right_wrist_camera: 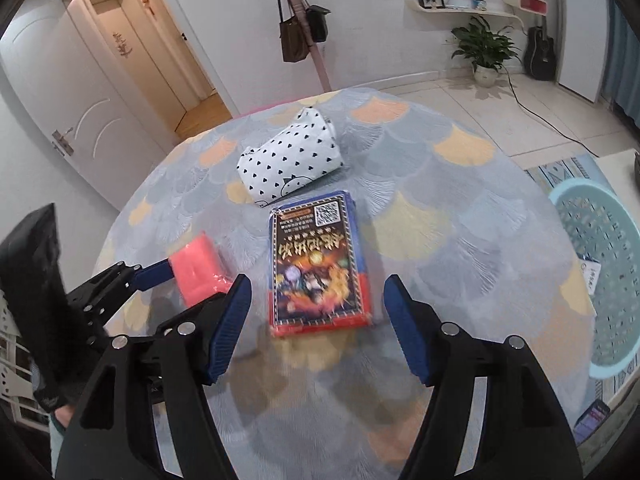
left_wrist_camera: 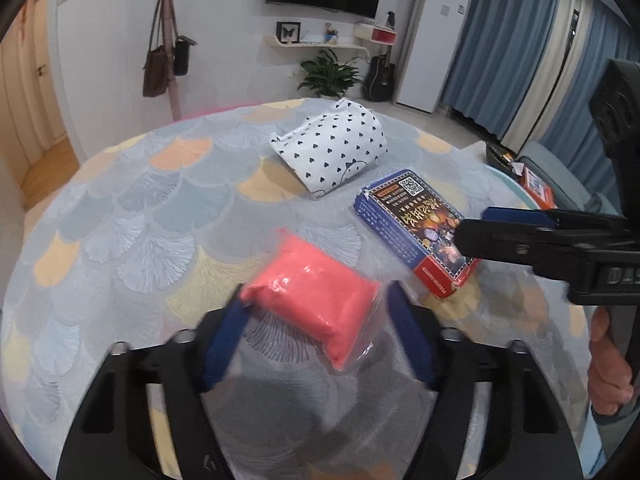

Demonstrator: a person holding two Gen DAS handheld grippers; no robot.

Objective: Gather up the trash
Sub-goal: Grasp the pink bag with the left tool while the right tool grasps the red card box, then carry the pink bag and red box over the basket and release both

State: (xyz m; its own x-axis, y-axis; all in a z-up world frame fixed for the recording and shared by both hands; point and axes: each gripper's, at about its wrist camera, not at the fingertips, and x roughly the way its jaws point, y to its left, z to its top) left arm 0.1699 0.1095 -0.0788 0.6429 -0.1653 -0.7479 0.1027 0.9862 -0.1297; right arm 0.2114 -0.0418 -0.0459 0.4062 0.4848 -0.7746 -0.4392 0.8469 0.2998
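Step in hand: I judge that I am closing in on two pieces of trash at once, one per gripper, with neither lifted yet.
Left gripper (left_wrist_camera: pixel 316 300): its jaws stand apart around the pink packet (left_wrist_camera: pixel 316 304); the left pad touches or nearly touches the packet's end, while the right pad sits just beside the clear wrap.
Right gripper (right_wrist_camera: pixel 316 292): its jaws are wide apart with the card box (right_wrist_camera: pixel 318 264) between them, not touching either side.
Where the trash lies: packet and box lie side by side on the desk (right_wrist_camera: pixel 440 240); the spotted pouch (right_wrist_camera: pixel 290 160) rests behind them.
Basket (right_wrist_camera: pixel 600 280): pale blue plastic with perforated walls, off the desk's right edge; I take it for the drop spot.
Doing it well: I want the left pads to bite the pink block itself rather than the loose film, which would slip. For the box I would go lower and square up on its long edges before squeezing.
Materials: the packet looks soft and doughy under glossy, crinkled wrap; the box is flat, rigid printed card with torn corners; the pouch is limp cloth; the desk's cloth has a scalloped leaf print and may ruck under dragging pads.
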